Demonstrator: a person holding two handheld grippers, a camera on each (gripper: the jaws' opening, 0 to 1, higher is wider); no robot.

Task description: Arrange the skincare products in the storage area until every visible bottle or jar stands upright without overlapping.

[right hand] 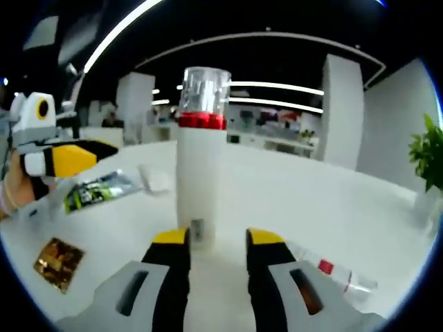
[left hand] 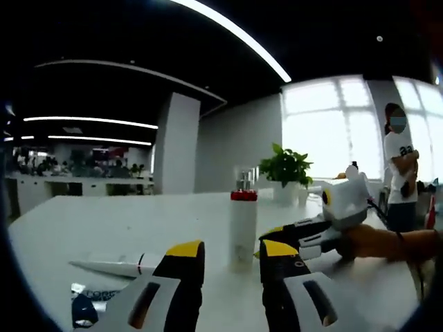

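- In the left gripper view, the left gripper (left hand: 232,257) rises from 6 o'clock with its yellow-tipped jaws spread and nothing between them.
- Just beyond the gap, at about 12 o'clock from the jaw tips, a white bottle (left hand: 243,228) with a red band and a clear cap stands upright on the white table (left hand: 124,221); it sits past the tips, not in their grasp.
- At 9 o'clock from the left jaw a white tube (left hand: 114,264) lies flat on the table, and at 8 o'clock, near the view's lower edge, lies a dark blue packet (left hand: 86,308).
- At 3 o'clock the right gripper (left hand: 294,238) reaches in, held by a hand (left hand: 384,243); its tips point at the bottle and lie near it, contact unclear.
- Farther back a potted green plant (left hand: 285,169) stands on the table, and a person (left hand: 400,173) in a white shirt stands at 2 o'clock by the bright windows.
- In the right gripper view, the right gripper (right hand: 218,243) has its jaws parted on either side of the same bottle's (right hand: 201,180) base, close but not closed on it.
- At 4 o'clock a clear tube (right hand: 332,271) with a red band lies flat.
- At 10 o'clock lie a green-and-black sachet (right hand: 97,190) and a small white item (right hand: 154,180); at 8 o'clock a gold-brown packet (right hand: 59,259).
- The left gripper (right hand: 66,159) enters at 9 o'clock.
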